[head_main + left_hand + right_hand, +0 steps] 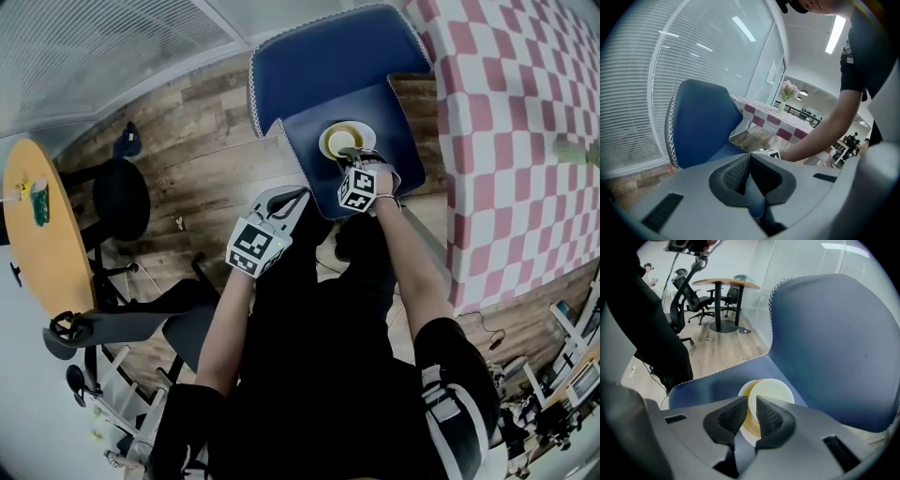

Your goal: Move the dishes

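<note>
Our right gripper (751, 401), slightly open, straddles the white rim of a round pale-yellow dish (777, 391), seemingly unpinched; left gripper (750, 160) closed, empty.

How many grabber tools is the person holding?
2. The left gripper, shut and empty, is held short of the blue chair. The right gripper is down at the dish on that chair's seat, jaws open around its rim.
</note>
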